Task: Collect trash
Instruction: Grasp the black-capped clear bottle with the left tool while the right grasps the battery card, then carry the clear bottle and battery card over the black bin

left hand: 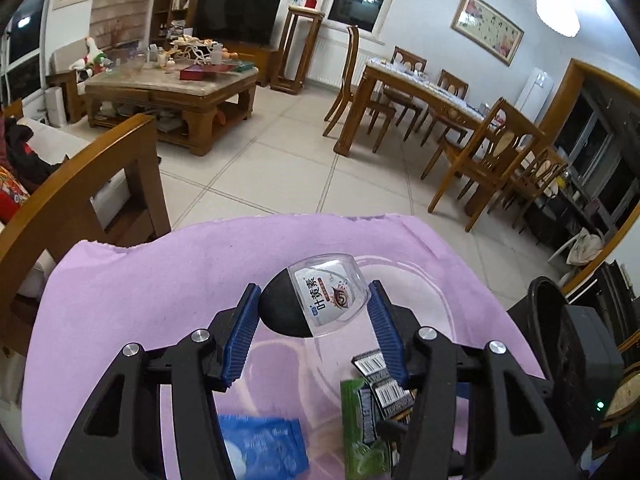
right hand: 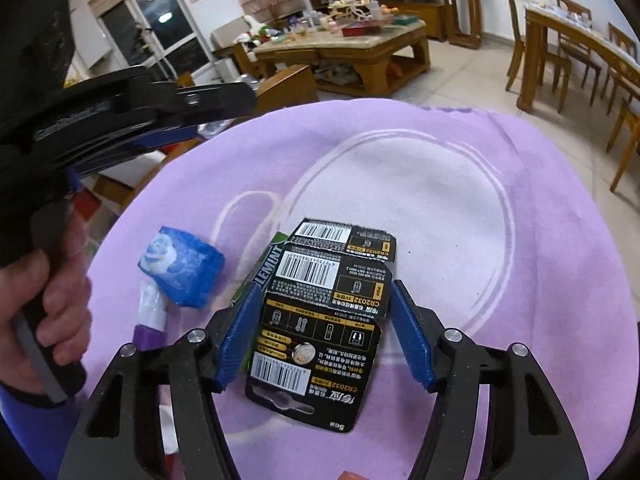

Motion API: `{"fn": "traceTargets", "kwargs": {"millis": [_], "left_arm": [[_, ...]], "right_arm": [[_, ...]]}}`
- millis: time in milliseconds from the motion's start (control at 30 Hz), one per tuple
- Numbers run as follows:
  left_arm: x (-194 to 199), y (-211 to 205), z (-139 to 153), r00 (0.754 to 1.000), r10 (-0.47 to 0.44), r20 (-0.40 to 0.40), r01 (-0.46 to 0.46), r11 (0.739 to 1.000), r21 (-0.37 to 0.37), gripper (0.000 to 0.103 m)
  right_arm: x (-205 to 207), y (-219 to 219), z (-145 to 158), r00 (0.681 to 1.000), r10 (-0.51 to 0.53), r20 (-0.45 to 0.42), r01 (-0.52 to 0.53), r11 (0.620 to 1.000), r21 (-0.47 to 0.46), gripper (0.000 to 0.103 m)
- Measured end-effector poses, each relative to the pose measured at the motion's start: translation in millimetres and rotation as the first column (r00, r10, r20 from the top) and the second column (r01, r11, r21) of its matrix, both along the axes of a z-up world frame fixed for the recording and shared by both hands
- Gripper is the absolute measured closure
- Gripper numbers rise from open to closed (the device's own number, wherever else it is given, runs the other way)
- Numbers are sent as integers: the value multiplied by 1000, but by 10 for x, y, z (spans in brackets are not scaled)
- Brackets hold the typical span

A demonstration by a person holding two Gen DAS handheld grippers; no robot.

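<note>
surface: bench (right hand: 520, 240) under lilac cloth (right hand: 460, 184) with white ring print | centre: black battery cards (right hand: 320, 320) overlapping a green mint wrapper (right hand: 264, 268) | left of centre: blue tissue pack (right hand: 182, 270); white-and-purple tube (right hand: 151, 320) below it

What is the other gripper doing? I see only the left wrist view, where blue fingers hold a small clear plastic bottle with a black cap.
Observer: The right gripper straddles a black cardboard battery card on the purple cloth, blue pads either side, not visibly pressing it.
Operator: Anything near the blue packet?
Observer: A white tube with a purple cap lies against the blue plastic packet.
</note>
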State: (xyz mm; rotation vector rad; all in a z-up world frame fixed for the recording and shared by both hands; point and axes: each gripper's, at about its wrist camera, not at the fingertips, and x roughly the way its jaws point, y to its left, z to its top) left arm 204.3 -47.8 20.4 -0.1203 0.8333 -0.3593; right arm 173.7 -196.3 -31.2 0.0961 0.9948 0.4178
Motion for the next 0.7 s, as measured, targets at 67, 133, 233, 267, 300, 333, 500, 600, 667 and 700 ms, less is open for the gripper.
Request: {"fn": "traceTargets", "kwargs": {"millis": [67,133,233,267,300,333,500,600,667,700], "left_arm": [[-41,26,37,1000,-5,13,5,1000,-14,49],[-114,25,83,999,-13,33,14,999,-32,49],[-258,-43,165,997,-37,64,40,998,-47,49],[-281,-60,177,997,-43,68,46,998,-50,49],[-352,-125,209,996,-52,76,56,997,-55,49],[-383,-166,222,995,-57,80,62,996,-58,49],[-579,-450,281,989,-107,97,115,990,-77,49],[-686,-716,302,983,-151,108,159,984,-76,49],[-758,-926,299,976,-185,113,194,978,-74,49],[-797,-1061,288,972,-206,113,215,974,-73,49]], "right_arm": [[-57,-25,40,1000,-4,20,4,1000,13,39],[-189,-109,81,999,-13,40,12,999,40,39],[-382,-360,212,996,-41,79,34,995,90,39],[-420,-451,253,995,-47,87,39,994,100,39],[-496,-550,307,993,-56,99,44,992,116,39],[-568,-659,344,992,-65,108,50,990,130,39],[-962,-1198,539,981,-135,142,100,969,227,39],[-1214,-1592,662,964,-201,172,148,950,275,39],[-1337,-1824,717,953,-241,186,179,938,296,39],[-1416,-1987,748,943,-269,195,202,930,308,39]]}}
